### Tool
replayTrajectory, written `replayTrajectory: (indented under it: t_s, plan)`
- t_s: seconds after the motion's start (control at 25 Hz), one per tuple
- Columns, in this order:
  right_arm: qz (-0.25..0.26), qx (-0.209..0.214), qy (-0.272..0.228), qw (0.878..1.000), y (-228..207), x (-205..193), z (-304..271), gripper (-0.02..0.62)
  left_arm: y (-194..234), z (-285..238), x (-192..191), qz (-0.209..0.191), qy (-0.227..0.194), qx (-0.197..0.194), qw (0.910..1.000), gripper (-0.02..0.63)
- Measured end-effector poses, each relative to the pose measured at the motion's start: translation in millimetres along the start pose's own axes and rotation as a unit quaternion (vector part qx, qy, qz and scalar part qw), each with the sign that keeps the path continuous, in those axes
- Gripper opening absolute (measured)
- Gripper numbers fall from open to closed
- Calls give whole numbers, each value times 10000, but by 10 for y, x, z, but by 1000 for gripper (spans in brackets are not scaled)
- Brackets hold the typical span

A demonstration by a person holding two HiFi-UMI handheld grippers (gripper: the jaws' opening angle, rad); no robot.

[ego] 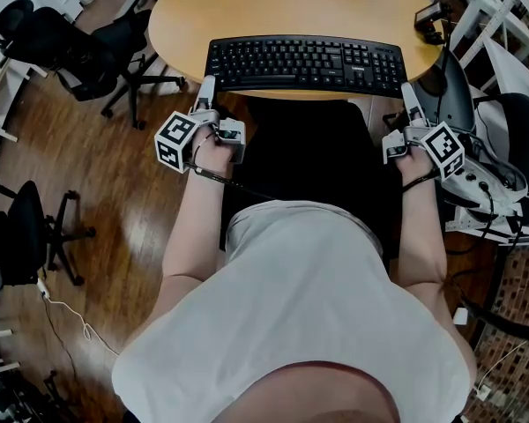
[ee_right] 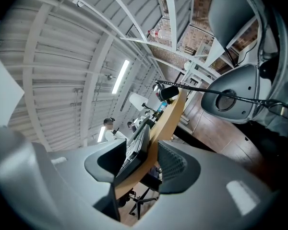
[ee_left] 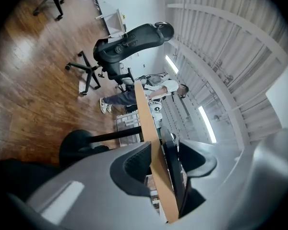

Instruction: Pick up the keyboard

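Straddling the near rim of the table (ego: 273, 11), the left gripper (ego: 208, 85) is seen at centre left of the head view with its jaws spread, one under the wooden slab and one over the keyboard (ego: 305, 64). Nothing is pinched yet, and a gap beside the upper jaw is shown in the left gripper view. The right gripper (ego: 408, 92) is mirrored at centre right, likewise spread around slab and keyboard. The keyboard is laid flat at the table's near edge, upper centre of the frame, its long axis run left to right, so each short end is met by one gripper, neither judged the nearer. A pinch on the keyboard alone, clear of the slab, is what the lift is reckoned to turn on.
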State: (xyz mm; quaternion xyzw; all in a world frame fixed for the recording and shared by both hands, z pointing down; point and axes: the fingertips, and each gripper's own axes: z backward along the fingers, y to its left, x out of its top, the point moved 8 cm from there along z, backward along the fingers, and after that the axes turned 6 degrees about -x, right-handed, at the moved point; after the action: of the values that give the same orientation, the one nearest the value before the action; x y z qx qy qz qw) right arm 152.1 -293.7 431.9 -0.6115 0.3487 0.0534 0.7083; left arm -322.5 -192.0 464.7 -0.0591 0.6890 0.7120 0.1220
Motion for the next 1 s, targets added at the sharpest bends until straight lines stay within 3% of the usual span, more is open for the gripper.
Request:
replayTrajectory:
  t_s: [0.04,0.16,0.44,0.76,1.0]
  plan:
    - [-14,1,-2,10000,-2,8,1,207,-9,-9,-7,11,10,-16,10000,422]
    - [-30,22,-41,10000,-3,43,24,207,-87,-40,-32,22,62,-95,9999,321]
    - [-37,110,-66,9999,52,-74,41,198,-121,44,60,479,6,-142,9988,302]
    - [-401,-144,-20,9991,-125,-123,35,244,-344,55,38,261,-62,-227,9994,301]
    - [-798,104,164,9966,-175,-240,-12,247,-370,78,38,256,-60,-248,9993,301]
